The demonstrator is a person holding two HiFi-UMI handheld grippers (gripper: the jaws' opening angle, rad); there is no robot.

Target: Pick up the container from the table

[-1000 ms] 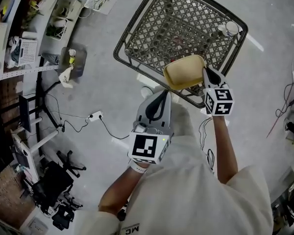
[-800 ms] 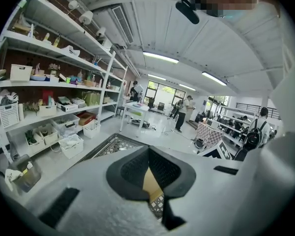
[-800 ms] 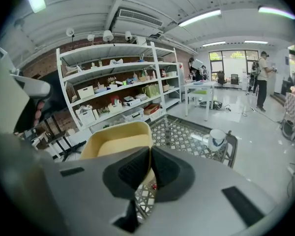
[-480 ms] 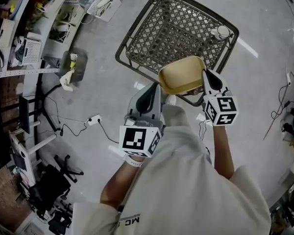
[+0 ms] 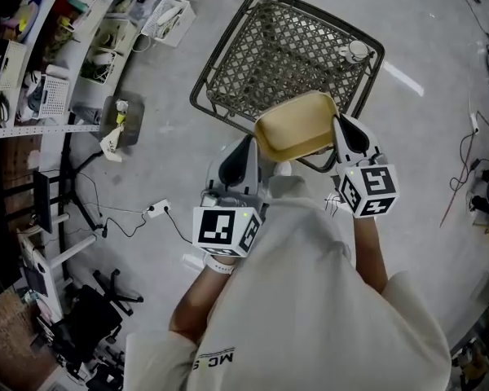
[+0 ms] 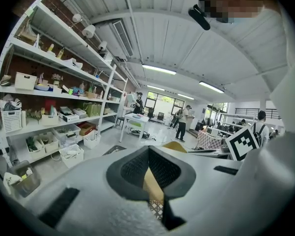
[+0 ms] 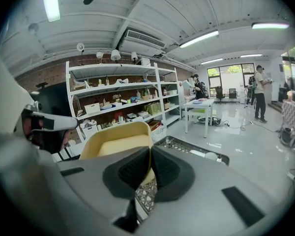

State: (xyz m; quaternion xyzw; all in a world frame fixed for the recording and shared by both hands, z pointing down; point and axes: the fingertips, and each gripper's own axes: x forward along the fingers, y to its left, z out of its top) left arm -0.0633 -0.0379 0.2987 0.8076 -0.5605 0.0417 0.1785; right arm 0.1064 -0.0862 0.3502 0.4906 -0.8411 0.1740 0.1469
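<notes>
Container (image 5: 295,127) is lower centre of the head view, overlapping the near rim of the lattice worktop (image 5: 287,46). It hangs between my two grippers. The left gripper (image 5: 248,147) is clamped on its left end; in the left gripper view (image 6: 150,181) a thin yellow wall (image 6: 175,146) is nipped between the pads. The right gripper (image 5: 340,125) is clamped on the right end; in the right gripper view (image 7: 148,171) the pads are closed on the rim and the tub (image 7: 115,144) opens toward upper left.

Key relation: the long axis runs left to right across the frame, from one gripper to the other. Neither hand is nearer, both are on it. I judge it to be off the worktop, since lattice shows beneath it. The next move needs both ends kept level. A small white round item (image 5: 357,51) sits at the worktop's upper right corner, well apart.
</notes>
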